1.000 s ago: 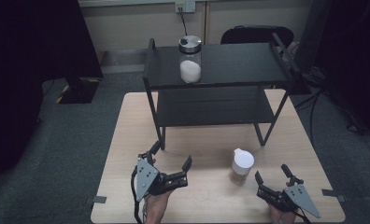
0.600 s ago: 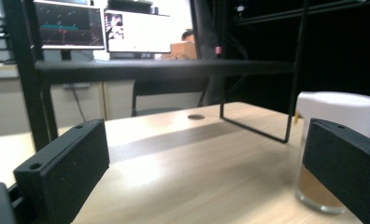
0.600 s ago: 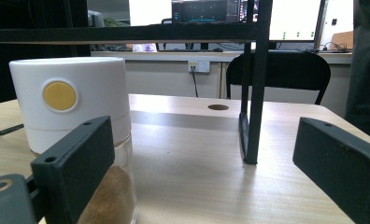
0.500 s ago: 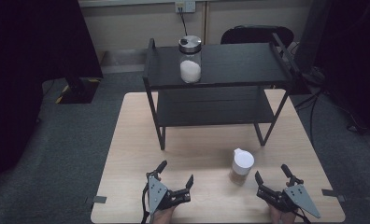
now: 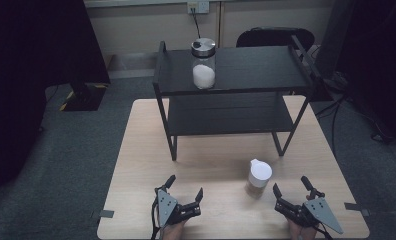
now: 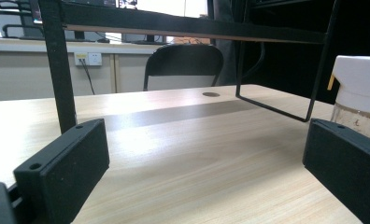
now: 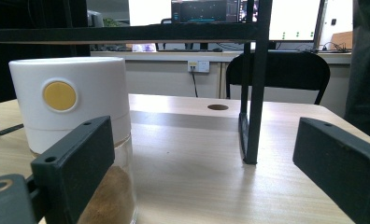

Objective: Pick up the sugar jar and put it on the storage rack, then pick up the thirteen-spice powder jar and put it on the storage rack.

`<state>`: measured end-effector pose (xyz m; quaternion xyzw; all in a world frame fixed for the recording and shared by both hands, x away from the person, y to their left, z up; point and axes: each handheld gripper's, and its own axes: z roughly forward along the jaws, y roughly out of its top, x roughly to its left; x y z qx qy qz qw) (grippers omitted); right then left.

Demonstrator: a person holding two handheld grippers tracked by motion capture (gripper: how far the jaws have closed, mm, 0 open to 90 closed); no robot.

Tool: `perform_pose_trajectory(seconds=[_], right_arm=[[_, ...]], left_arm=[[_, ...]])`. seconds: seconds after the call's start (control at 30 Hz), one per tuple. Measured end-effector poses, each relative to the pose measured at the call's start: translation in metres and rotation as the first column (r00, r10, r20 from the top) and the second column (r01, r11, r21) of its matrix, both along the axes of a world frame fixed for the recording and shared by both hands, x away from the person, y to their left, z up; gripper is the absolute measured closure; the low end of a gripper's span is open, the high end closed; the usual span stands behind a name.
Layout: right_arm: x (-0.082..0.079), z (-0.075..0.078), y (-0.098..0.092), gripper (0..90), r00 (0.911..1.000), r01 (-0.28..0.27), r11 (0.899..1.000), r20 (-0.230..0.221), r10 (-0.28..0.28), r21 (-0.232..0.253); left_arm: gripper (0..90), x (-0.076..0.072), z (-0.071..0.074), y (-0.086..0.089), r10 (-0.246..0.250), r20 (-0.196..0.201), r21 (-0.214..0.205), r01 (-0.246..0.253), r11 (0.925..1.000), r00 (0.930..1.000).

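Note:
A small jar (image 5: 259, 176) with a white lid and brown contents stands on the wooden table (image 5: 211, 165), in front of the rack's right leg. My right gripper (image 5: 290, 184) rests low by the front edge, just right of that jar, jaws open and empty. In the right gripper view the jar (image 7: 71, 107) stands beyond the left jaw of the gripper (image 7: 206, 163). My left gripper (image 5: 185, 185) lies low near the front edge at centre left, open with nothing between its jaws (image 6: 204, 154). The jar (image 6: 360, 98) shows past its right jaw.
A black two-tier rack (image 5: 236, 95) stands on the far half of the table. A glass jar (image 5: 203, 64) with a metal lid and white powder stands on its top shelf. A black chair (image 5: 273, 37) is behind the table. Bare wood lies between the grippers.
My left gripper has come down onto the table and nearer the front edge. The right gripper and the jar have kept still.

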<state>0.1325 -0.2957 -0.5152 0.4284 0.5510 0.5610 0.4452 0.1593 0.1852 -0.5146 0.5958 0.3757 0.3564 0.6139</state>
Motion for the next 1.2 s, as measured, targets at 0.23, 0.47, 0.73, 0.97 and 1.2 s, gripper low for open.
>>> perform_pose_trajectory(seconds=[0.23, 0.47, 0.73, 0.97, 1.2], right_arm=[[0.0, 0.0, 0.0, 4.0, 1.0, 0.003, 1.0, 0.0, -0.003, 0.001], [0.0, 0.0, 0.0, 4.0, 1.0, 0.0, 1.0, 0.0, 0.0, 0.001], [0.0, 0.0, 0.0, 4.0, 1.0, 0.0, 1.0, 0.0, 0.0, 0.001], [0.0, 0.0, 0.0, 4.0, 1.0, 0.001, 1.0, 0.0, -0.001, 0.0], [0.0, 0.001, -0.001, 3.3, 1.0, -0.006, 1.0, -0.006, 0.006, 0.005]], left_arm=[[0.0, -0.006, -0.003, -0.01, 0.05, 0.027, 0.02, -0.051, 0.9985, 0.9984], [0.1, -0.009, -0.003, -0.017, 0.103, 0.027, 0.022, -0.104, 0.9944, 0.9943], [0.0, -0.01, -0.003, -0.018, 0.113, 0.027, 0.022, -0.113, 0.9933, 0.9933], [0.0, -0.01, -0.003, -0.019, 0.113, 0.027, 0.022, -0.114, 0.9933, 0.9932], [0.0, -0.01, -0.003, -0.018, 0.113, 0.026, 0.022, -0.114, 0.9933, 0.9932]])
